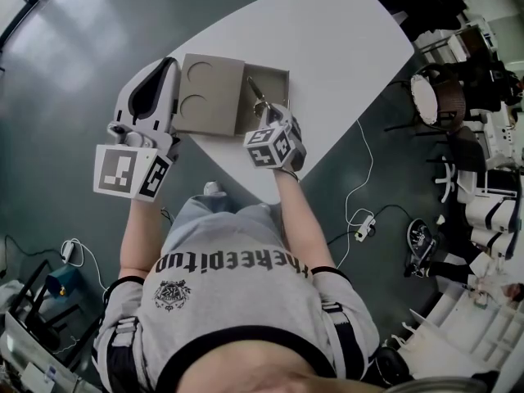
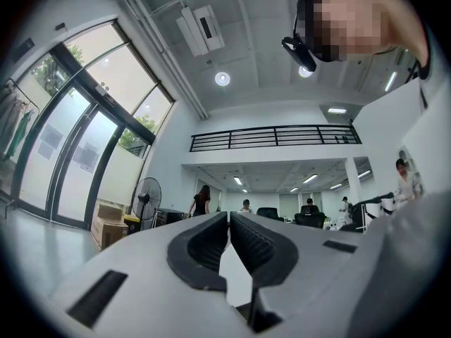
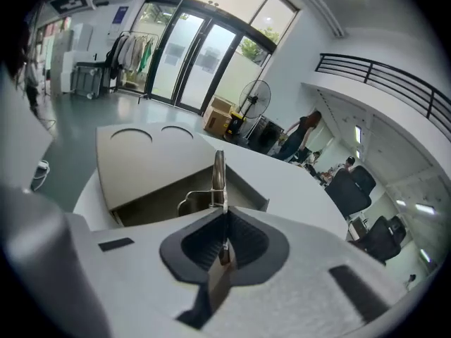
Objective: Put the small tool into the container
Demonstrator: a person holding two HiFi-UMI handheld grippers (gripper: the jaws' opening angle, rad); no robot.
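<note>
Metal implement (image 3: 219, 178): thin, stiff, probably light and slick, so its flat handle end looks like the best place to grip. My right tool (image 3: 225, 217) is clamped there, holding it over the open container (image 3: 162, 201) on the tabletop (image 1: 344, 39). My left tool (image 2: 229, 220) is closed on nothing.

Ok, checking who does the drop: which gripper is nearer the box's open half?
Right. The right gripper holds the tool just over the open half of the box; the left gripper is beyond the lid, on the side away from the opening.
</note>
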